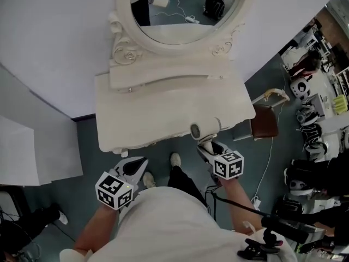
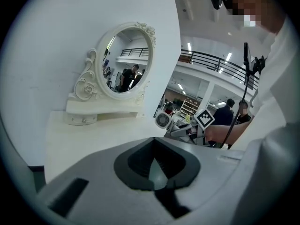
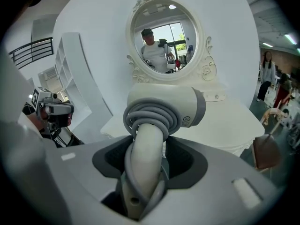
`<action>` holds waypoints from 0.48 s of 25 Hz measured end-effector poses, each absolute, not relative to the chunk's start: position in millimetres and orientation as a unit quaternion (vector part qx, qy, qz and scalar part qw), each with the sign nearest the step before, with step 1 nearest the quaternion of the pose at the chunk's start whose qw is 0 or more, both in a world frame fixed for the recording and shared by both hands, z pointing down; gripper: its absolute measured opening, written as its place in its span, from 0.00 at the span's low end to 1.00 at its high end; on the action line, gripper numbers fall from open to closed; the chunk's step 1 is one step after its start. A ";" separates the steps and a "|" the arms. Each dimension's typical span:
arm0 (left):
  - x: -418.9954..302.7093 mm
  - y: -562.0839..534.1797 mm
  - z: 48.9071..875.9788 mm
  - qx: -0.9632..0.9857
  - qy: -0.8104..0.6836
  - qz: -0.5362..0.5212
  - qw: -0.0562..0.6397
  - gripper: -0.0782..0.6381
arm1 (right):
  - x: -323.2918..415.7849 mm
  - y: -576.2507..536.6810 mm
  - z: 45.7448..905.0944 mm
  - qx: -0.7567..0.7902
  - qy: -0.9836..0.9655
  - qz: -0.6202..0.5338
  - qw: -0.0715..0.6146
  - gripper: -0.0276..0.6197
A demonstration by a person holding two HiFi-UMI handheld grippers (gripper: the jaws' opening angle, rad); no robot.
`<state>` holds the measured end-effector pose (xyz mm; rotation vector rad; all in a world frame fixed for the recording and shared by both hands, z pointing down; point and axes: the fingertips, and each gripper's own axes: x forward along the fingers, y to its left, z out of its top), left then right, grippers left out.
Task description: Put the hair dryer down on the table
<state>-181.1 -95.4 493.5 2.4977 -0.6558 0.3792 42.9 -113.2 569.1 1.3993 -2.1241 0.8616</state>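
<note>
A white hair dryer (image 1: 204, 129) with its grey cord coiled round the handle sits at the front right edge of the white dressing table (image 1: 163, 108). My right gripper (image 1: 207, 145) is shut on the handle from below the table edge. In the right gripper view the hair dryer (image 3: 164, 109) stands upright out of the right gripper (image 3: 147, 158), its barrel level, in front of the table (image 3: 225, 121). My left gripper (image 1: 132, 168) hangs off the table's front left, jaws together and empty. From the left gripper (image 2: 154, 172) the hair dryer (image 2: 163, 120) shows end-on.
An oval mirror (image 1: 180, 10) on a carved stand with a small drawer fills the back of the table. A brown chair (image 1: 265, 121) stands right of the table. Machines and cables crowd the floor at the far right. The person's shoes (image 1: 175, 159) are just under the front edge.
</note>
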 end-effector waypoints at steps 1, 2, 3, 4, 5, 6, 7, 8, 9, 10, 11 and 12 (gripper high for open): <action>-177.0 -101.4 492.9 0.922 -0.245 0.141 0.264 0.11 | 49.2 -122.8 572.0 0.507 -0.769 0.313 0.229 0.38; -174.6 -108.0 493.0 0.922 -0.248 0.142 0.263 0.11 | 54.0 -133.2 575.5 0.507 -0.769 0.313 0.232 0.38; -174.6 -114.8 493.2 0.920 -0.251 0.143 0.263 0.11 | 56.3 -143.6 579.4 0.506 -0.769 0.312 0.236 0.38; -176.4 -121.3 492.9 0.919 -0.257 0.143 0.263 0.11 | 56.6 -153.6 583.3 0.504 -0.769 0.311 0.239 0.38; -178.1 -127.6 492.1 0.917 -0.262 0.143 0.263 0.11 | 56.7 -163.6 587.1 0.502 -0.770 0.311 0.242 0.38; -177.6 -134.5 490.6 0.916 -0.267 0.143 0.264 0.11 | 58.3 -174.0 590.7 0.500 -0.771 0.310 0.245 0.38; -174.2 -142.2 488.5 0.915 -0.271 0.144 0.263 0.11 | 62.3 -185.0 594.4 0.498 -0.771 0.309 0.249 0.38; -168.4 -150.8 485.9 0.914 -0.274 0.145 0.261 0.11 | 68.3 -196.3 598.0 0.496 -0.771 0.309 0.252 0.38; -161.3 -160.0 483.1 0.914 -0.276 0.145 0.259 0.11 | 75.5 -207.6 601.7 0.494 -0.771 0.309 0.254 0.38; -154.0 -169.3 480.5 0.914 -0.278 0.146 0.257 0.11 | 82.9 -218.4 605.4 0.493 -0.771 0.310 0.257 0.38; -147.4 -178.6 478.5 0.914 -0.280 0.146 0.255 0.11 | 89.7 -228.6 609.6 0.493 -0.771 0.310 0.260 0.38; -141.9 -187.5 477.1 0.913 -0.282 0.147 0.254 0.11 | 95.6 -238.2 614.1 0.492 -0.770 0.309 0.263 0.38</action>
